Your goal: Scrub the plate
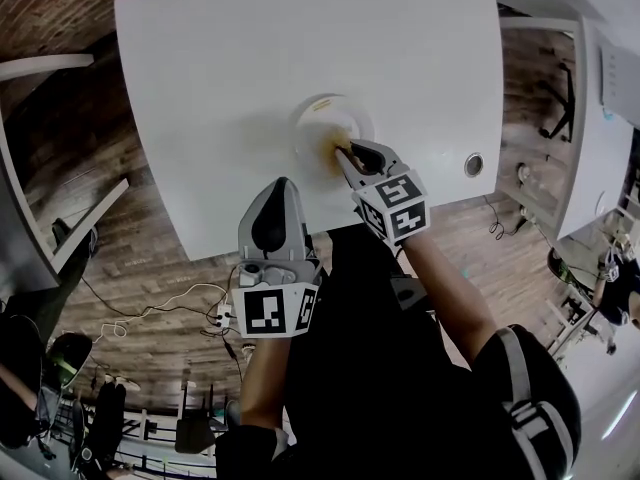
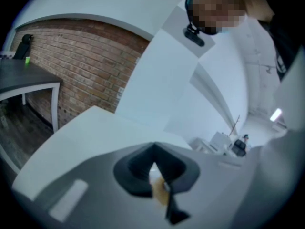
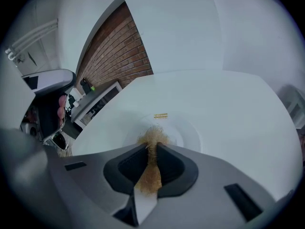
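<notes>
Right gripper (image 1: 347, 154) jaws clamp a fuzzy golden scrubber (image 3: 153, 136) against the round white plate (image 1: 312, 116). Left gripper (image 1: 282, 184) jaws closed, empty, by the smooth white table (image 1: 220, 78) edge.

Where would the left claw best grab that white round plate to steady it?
The left rim of the white round plate, approached low from the left claw's side. It lies flat on the white table, so only the thin raised edge offers purchase. The right claw holds a golden fibrous scrubber on its middle, probably blocking any approach from above.
</notes>
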`<state>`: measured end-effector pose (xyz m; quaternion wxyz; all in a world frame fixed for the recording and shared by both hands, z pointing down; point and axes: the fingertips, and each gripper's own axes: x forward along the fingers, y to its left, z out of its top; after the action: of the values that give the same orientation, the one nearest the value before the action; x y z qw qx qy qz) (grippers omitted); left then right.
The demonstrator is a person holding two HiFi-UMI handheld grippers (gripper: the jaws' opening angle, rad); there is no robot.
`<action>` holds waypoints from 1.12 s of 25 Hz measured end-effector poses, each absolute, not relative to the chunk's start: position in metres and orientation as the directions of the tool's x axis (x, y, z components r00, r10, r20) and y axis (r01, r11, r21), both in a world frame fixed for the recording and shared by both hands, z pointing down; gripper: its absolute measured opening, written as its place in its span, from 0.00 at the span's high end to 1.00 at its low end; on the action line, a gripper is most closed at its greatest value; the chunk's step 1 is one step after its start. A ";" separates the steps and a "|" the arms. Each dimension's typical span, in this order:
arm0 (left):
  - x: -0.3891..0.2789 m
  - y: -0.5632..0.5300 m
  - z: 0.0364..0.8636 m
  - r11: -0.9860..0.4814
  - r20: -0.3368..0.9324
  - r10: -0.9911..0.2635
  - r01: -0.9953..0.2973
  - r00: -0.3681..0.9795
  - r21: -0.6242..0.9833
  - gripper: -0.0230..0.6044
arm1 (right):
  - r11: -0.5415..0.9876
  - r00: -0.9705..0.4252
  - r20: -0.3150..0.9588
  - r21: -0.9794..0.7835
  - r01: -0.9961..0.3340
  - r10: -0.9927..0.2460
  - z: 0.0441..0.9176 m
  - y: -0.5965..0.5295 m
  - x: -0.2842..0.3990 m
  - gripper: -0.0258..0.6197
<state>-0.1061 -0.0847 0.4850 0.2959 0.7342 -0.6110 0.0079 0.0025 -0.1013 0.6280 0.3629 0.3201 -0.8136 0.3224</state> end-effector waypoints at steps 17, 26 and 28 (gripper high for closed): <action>-0.106 -0.084 0.486 -0.075 0.379 -0.891 -0.904 0.251 0.421 0.96 | 0.535 -0.477 0.794 -0.234 -0.812 -0.377 0.628 -0.142 0.029 0.88; -0.116 -0.080 0.485 -0.063 0.381 -0.894 -0.907 0.237 0.416 0.96 | 0.556 -0.490 0.791 -0.237 -0.797 -0.366 0.629 -0.141 0.013 0.88; -0.116 -0.079 0.484 -0.061 0.381 -0.894 -0.907 0.235 0.416 0.96 | 0.563 -0.496 0.790 -0.240 -0.790 -0.359 0.629 -0.138 0.009 0.88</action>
<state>-0.1163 -0.0789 0.4845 0.2949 0.7283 -0.6185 0.0112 0.0091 -0.1384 0.6290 0.3548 0.3549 -0.8098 0.3038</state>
